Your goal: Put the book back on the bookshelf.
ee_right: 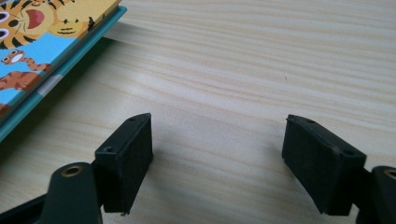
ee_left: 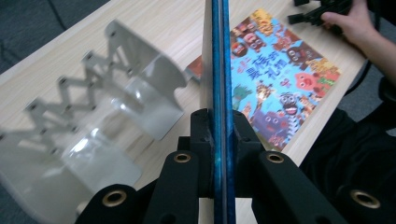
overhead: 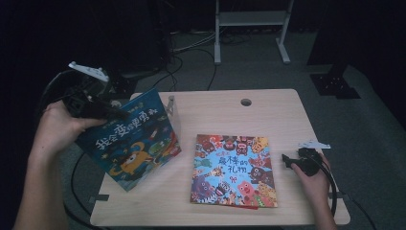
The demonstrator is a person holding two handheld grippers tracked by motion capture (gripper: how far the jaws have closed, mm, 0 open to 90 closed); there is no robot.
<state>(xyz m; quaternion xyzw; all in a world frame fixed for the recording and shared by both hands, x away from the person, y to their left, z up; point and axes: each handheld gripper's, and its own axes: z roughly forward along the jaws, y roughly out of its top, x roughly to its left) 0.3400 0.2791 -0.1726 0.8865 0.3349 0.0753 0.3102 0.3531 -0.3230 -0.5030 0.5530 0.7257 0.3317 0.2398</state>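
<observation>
My left hand-held gripper (overhead: 112, 112) is clamped on the dark blue picture book (overhead: 131, 139). In the high view I hold that book up off the tabletop (overhead: 277, 110), tilted, its cover with the orange monster and big pale characters facing the camera, over the tabletop's left part. In the left gripper view the book runs edge-on straight up between my two black jaws, and the pads (ee_left: 203, 135) press on it from both sides, so the grip is firm and the jaws stand nearly together around the thin covers.

Just behind the held book stands a pale metal expanding book rack (ee_left: 116, 93), with zigzag links between its upright plates. In the left gripper view it sits to the left of the book's edge, apart from it. In the high view one of its plates (overhead: 171, 111) peeks out past the book's upper right corner.

A second picture book (overhead: 233, 168), bright with a crowd of cartoon monsters and animals, lies flat near the middle of the tabletop, with a red edge showing under its lower side.

My right hand-held gripper (overhead: 288, 160) rests low at the tabletop's right side, just beside that flat book's right edge, pointing toward it. In the right gripper view its jaws stand apart with only bare wood between them, and the book's corner (ee_right: 42, 51) lies to the upper left, not touching the pads.
</observation>
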